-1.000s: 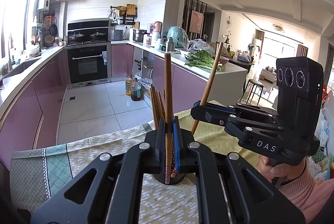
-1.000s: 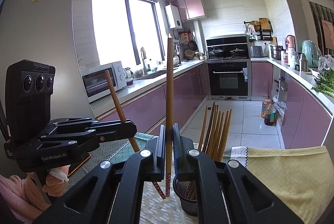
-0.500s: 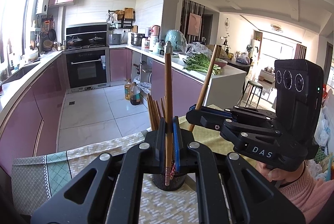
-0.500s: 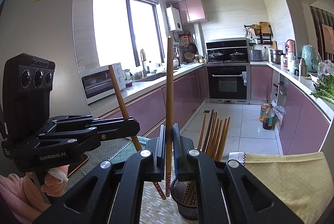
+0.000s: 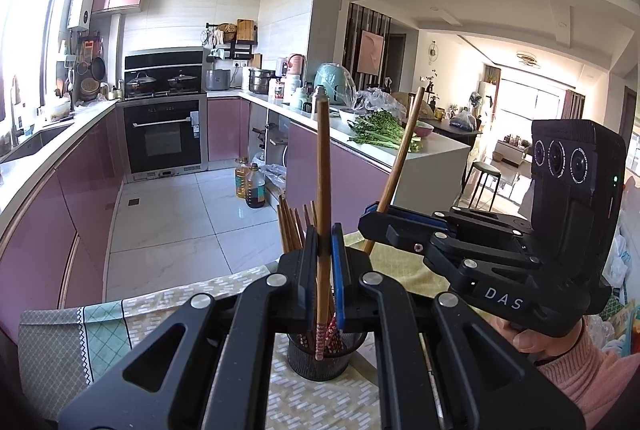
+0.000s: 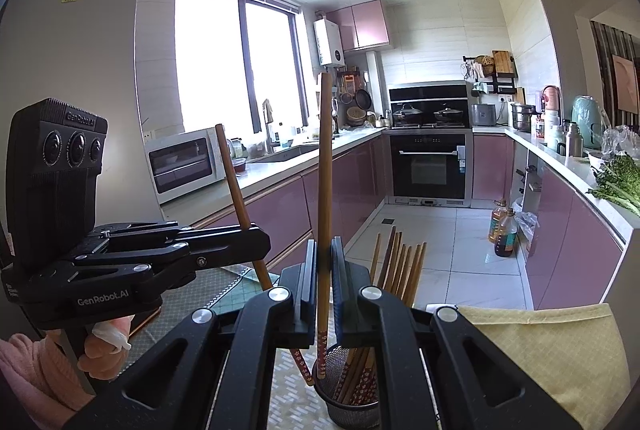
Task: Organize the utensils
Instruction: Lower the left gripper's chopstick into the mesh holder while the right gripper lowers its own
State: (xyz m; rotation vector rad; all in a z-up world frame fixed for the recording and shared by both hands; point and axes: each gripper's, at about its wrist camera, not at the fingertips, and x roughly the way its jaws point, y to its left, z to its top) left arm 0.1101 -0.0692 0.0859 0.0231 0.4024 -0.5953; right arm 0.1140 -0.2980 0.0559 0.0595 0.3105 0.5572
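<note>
In the left wrist view, the left tongs grip one upright chopstick, its patterned tip inside the mesh holder on the tabletop, where several chopsticks already stand. In the right wrist view, the right tongs clamp another chopstick, tip just entering the holder. Judging by this, only these two remain to drop in.

Clothed table; mesh holder
</note>
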